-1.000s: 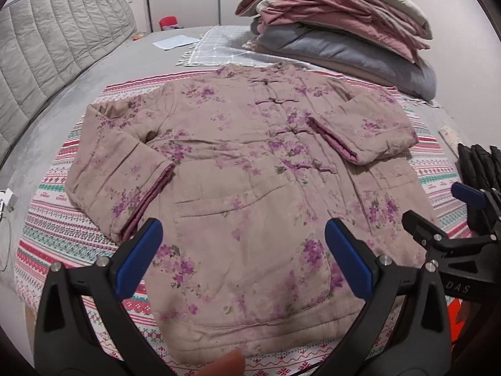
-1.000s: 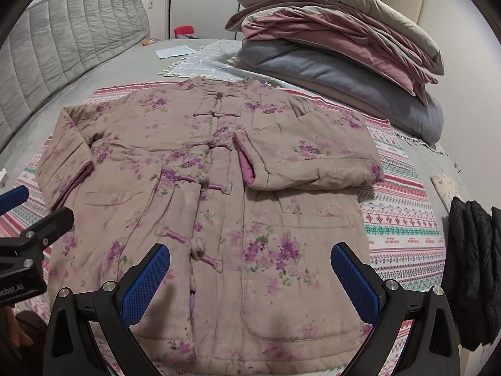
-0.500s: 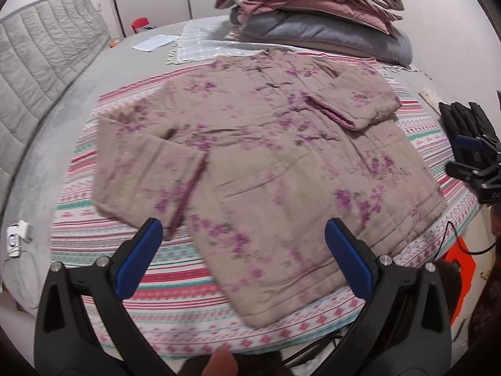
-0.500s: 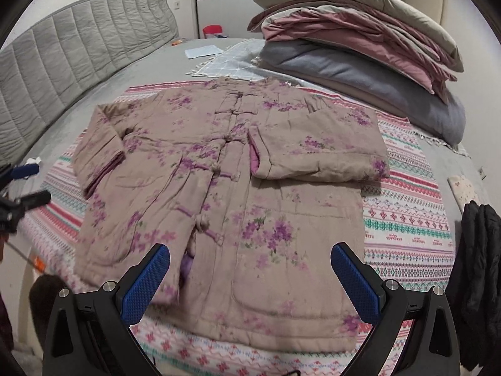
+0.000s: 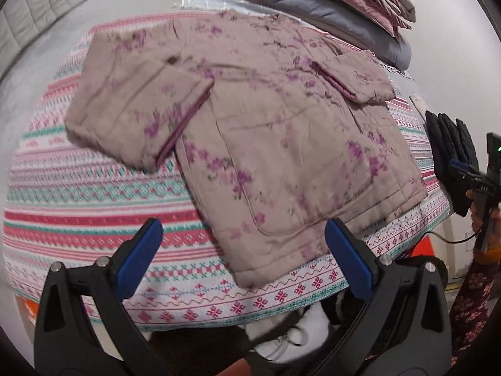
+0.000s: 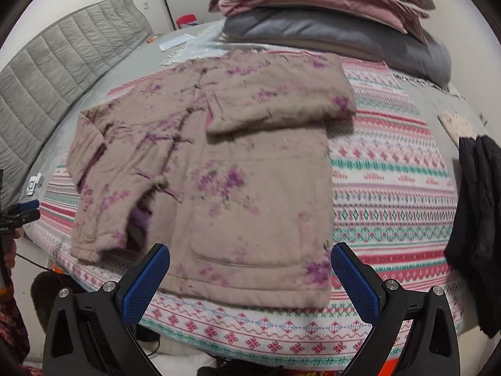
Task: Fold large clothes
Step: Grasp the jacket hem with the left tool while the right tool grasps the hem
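Note:
A beige padded jacket with purple flowers (image 5: 266,119) lies flat, front up, on a striped patterned blanket (image 5: 78,203) on the bed. Both sleeves are folded in over the body; it also shows in the right wrist view (image 6: 238,169). My left gripper (image 5: 242,250) is open and empty, held off the bed's front edge near the jacket's lower left hem corner. My right gripper (image 6: 250,279) is open and empty, just off the hem on the right side. It also shows at the right edge of the left wrist view (image 5: 469,175).
A stack of folded quilts and pillows (image 6: 328,9) sits at the back of the bed. A black quilted garment (image 6: 482,206) lies at the blanket's right edge. A grey padded headboard (image 6: 56,72) runs along the left. A cable hangs by the bed edge (image 5: 451,238).
Both grippers have pulled back from over the jacket to beyond the bed's front edge and moved apart, left to the left, right to the right. The jacket has not moved.

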Demonstrator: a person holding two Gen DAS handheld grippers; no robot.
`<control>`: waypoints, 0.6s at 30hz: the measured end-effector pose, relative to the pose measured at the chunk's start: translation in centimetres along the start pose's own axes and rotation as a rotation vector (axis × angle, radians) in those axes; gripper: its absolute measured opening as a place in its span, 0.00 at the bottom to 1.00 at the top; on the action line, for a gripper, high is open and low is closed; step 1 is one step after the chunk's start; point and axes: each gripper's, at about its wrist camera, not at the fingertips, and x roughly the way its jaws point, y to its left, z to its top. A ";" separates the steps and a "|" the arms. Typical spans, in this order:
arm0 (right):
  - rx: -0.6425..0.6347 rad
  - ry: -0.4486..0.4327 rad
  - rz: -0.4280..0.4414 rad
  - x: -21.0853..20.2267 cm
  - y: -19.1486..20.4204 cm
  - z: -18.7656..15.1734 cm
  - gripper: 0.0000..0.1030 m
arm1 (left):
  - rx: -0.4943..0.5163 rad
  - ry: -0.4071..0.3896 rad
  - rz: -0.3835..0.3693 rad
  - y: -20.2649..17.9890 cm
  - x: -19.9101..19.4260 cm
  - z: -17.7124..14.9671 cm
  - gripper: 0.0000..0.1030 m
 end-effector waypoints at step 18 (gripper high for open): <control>0.442 0.020 0.308 10.5 -10.3 -5.4 0.32 | -0.226 0.032 -0.149 0.1 9.6 -4.3 0.57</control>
